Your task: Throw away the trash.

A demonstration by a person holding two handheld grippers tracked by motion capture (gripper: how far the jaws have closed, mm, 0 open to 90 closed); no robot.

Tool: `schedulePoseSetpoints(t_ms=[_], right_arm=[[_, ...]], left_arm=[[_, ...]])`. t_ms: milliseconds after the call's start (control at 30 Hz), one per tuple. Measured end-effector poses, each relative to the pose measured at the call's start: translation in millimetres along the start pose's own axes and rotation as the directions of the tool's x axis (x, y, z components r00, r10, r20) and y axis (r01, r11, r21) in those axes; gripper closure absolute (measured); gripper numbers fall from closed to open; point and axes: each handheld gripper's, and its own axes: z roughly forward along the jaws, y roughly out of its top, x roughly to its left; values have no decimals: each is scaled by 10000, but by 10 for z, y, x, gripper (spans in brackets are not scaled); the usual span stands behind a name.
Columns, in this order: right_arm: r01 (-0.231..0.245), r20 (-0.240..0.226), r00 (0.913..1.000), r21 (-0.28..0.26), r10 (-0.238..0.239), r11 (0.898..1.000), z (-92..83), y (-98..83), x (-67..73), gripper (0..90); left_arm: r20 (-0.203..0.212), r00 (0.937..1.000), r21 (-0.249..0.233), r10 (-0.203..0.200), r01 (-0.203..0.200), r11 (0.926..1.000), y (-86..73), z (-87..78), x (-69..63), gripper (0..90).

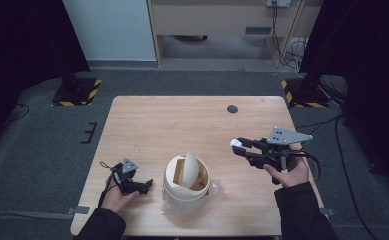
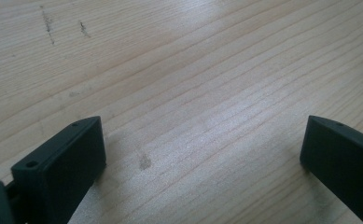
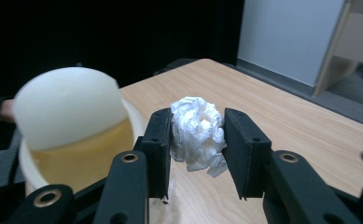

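Observation:
My right gripper (image 1: 238, 146) is shut on a crumpled white paper ball (image 3: 198, 130), which sits pinched between both pads and is lifted above the wooden table (image 1: 182, 125). The ball (image 1: 236, 144) points leftward at a small cream bin (image 1: 186, 185) with a tilted swing lid (image 1: 192, 169). In the right gripper view the bin (image 3: 72, 154) stands just left of the jaws, its lid (image 3: 69, 105) tipped up. My left gripper (image 1: 144, 186) rests low on the table left of the bin, jaws wide apart over bare wood (image 2: 202, 126).
A dark round hole (image 1: 232, 109) marks the table's far right part. A clear liner bag (image 1: 182, 205) hangs around the bin's base. Black stands with striped feet (image 1: 77, 92) flank the table's far corners.

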Motion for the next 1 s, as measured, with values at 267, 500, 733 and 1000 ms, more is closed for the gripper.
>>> schedulePoseSetpoints(t_ms=[267, 500, 733, 1000], right_arm=[[31, -748, 9972, -54, -35, 10000, 75, -6, 78, 634], [28, -1191, 9929, 5, -27, 10000, 130, -21, 125, 634], [306, -1624, 9863, 46, -295, 9995, 173, 8, 219, 633], [287, -2111, 9772, 232, -232, 9993, 272, -48, 278, 633]], left_arm=[[1, 10000, -12, -18, 18, 10000, 0, 1, -1, 0], [1, 10000, 0, -1, 1, 10000, 0, 0, 0, 0], [0, 10000, 1, 1, -1, 10000, 0, 0, 0, 0], [0, 10000, -1, -1, 1, 10000, 0, 0, 0, 0]])
